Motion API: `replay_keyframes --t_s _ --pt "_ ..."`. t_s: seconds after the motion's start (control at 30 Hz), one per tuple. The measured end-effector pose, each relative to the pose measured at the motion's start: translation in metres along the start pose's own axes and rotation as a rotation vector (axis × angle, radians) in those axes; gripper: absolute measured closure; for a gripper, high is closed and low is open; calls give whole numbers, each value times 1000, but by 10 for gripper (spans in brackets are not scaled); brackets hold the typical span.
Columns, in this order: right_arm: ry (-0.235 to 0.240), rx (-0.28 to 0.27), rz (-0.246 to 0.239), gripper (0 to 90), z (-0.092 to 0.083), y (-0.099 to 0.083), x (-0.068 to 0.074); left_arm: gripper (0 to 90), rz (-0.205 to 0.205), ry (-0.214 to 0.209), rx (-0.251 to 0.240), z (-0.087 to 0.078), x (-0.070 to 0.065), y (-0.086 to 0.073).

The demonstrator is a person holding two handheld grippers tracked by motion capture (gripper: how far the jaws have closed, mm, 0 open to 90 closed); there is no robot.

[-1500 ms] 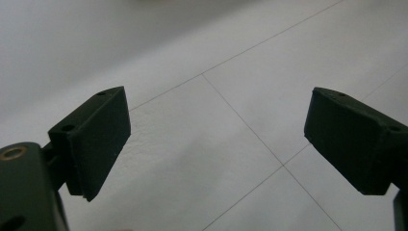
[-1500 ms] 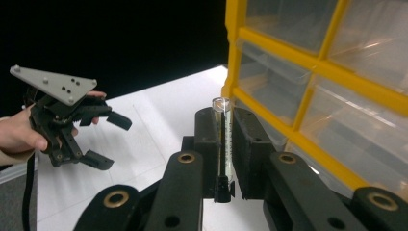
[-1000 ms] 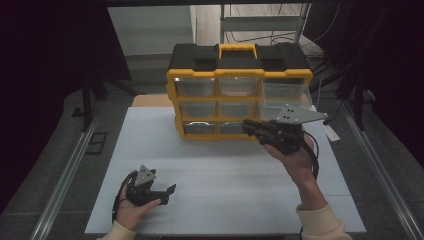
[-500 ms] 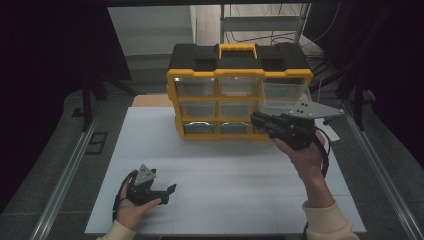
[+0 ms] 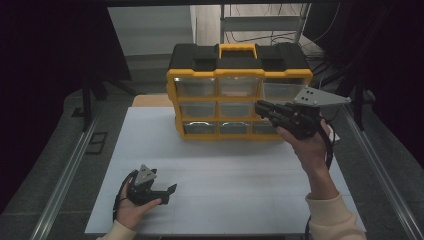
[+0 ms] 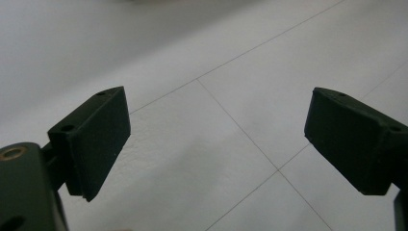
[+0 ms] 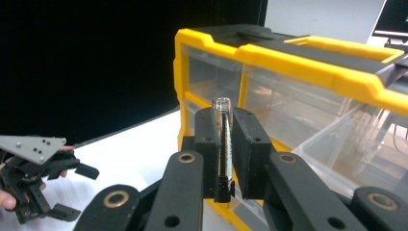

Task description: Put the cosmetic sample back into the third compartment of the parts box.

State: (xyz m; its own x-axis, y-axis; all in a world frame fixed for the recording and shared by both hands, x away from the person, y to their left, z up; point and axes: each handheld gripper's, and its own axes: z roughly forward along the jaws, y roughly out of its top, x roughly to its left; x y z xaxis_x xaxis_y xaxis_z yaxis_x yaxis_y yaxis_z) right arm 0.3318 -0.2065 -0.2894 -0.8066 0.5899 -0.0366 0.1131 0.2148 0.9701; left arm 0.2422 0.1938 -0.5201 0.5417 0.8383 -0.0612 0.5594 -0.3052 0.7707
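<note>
- The right gripper (image 7: 223, 144) pinches a small clear glass tube (image 7: 223, 139) between its two black jaws; the tube stands upright along the jaws, with its open rim poking out above their tips.
- In the high view the right gripper (image 5: 262, 107) is held up off the table on the right side, pointing left at the front of the yellow and black drawer organiser (image 5: 239, 95), level with its middle row of clear drawers.
- One clear drawer (image 7: 337, 159) on the organiser's right side stands pulled out, just beside the gripper.
- The left gripper (image 5: 167, 192) rests low over the near left part of the white table (image 5: 240, 175), well apart from the organiser.
- Its jaws stand wide apart with nothing between them, the left gripper (image 6: 216, 139) facing bare tabletop.
</note>
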Motion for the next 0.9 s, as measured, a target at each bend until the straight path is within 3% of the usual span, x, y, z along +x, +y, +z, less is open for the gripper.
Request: replay_keyframes --t_s 0.33,0.67,0.9 --pt "-41 -1 -2 811 -4 15 -12 94 -4 -2 0 0 0 0" --pt "-97 -21 28 811 -6 20 -26 94 -5 -2 0 0 0 0" --pt "-161 -17 22 811 -8 23 -37 94 -2 -5 3 1 -1 0"
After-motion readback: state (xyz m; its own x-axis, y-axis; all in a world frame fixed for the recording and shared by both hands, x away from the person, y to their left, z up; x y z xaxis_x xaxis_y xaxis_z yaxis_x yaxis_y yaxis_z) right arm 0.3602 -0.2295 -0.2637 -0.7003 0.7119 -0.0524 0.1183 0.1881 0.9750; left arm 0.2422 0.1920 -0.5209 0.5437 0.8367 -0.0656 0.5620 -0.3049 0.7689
